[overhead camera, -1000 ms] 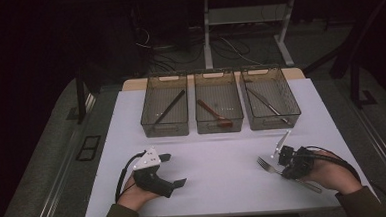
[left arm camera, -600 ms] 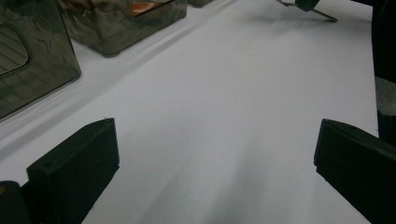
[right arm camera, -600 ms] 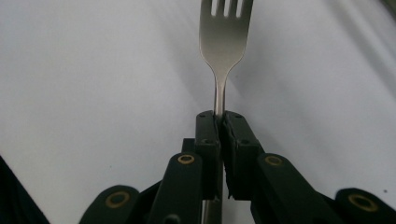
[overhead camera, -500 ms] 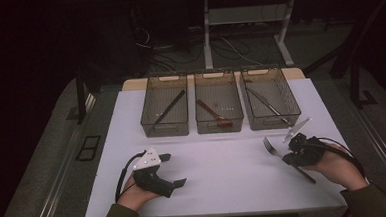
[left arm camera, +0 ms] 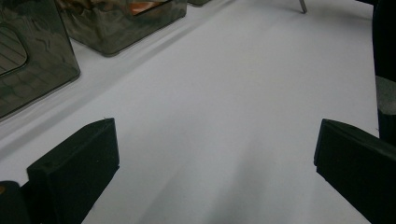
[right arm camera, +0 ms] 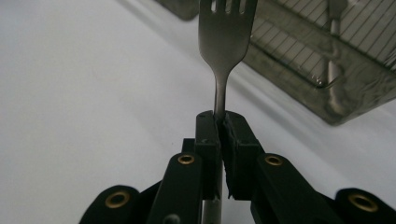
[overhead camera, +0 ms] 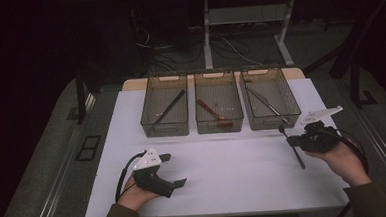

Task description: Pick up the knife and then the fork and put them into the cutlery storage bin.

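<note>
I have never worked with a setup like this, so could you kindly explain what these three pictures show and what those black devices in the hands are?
A person sits at a white table and holds a hand-held two-jaw gripper in each hand; there is no robot arm. The wide picture comes from a camera above, looking forward and down. The other two come from cameras riding on the grippers, looking along their black jaws.

At the far side stand three clear bins: the left bin holds a dark stick-like utensil, the middle bin a brownish utensil, the right bin a metal one.

The left gripper rests low over the table with its jaws wide apart and nothing between them. The right gripper is clamped on the neck of a metal fork, tines pointing towards the right bin.
</note>
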Tool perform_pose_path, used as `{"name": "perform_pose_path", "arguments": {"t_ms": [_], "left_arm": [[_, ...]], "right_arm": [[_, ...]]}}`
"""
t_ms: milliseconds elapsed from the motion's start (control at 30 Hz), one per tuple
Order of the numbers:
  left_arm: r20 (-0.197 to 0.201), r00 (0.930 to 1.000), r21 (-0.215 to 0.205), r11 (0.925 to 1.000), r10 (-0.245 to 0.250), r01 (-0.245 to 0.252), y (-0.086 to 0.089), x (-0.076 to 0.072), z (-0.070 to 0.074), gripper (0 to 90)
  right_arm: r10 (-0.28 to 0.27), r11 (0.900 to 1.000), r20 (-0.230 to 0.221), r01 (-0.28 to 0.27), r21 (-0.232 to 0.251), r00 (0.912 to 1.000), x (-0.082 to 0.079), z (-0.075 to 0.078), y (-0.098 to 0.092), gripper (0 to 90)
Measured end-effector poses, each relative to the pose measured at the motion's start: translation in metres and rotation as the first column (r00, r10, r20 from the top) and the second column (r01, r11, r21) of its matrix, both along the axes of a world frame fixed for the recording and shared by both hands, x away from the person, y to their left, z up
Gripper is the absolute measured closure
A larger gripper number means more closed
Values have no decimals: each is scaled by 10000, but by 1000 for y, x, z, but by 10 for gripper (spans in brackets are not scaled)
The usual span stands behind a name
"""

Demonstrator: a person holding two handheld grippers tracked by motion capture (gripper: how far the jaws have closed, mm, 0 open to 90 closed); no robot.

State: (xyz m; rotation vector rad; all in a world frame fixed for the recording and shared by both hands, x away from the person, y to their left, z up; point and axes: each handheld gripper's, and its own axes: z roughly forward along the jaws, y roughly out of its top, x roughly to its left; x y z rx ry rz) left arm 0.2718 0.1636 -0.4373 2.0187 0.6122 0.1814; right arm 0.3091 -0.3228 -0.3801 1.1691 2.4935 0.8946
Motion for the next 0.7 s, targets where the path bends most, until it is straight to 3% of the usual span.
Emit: {"name": "perform_pose_path", "arguments": {"t_ms": [333,700], "left_arm": [[6,10000,29,10000,-44,44,0,0,0,0],[-8,10000,11,10000,-22,22,-1,0,-1,0]], "right_arm": [[-314,9926,1031,189,1200,9942,3,8,-10,835],[-819,9818,1368,563,1813,9872,10,13,-18,835]]}}
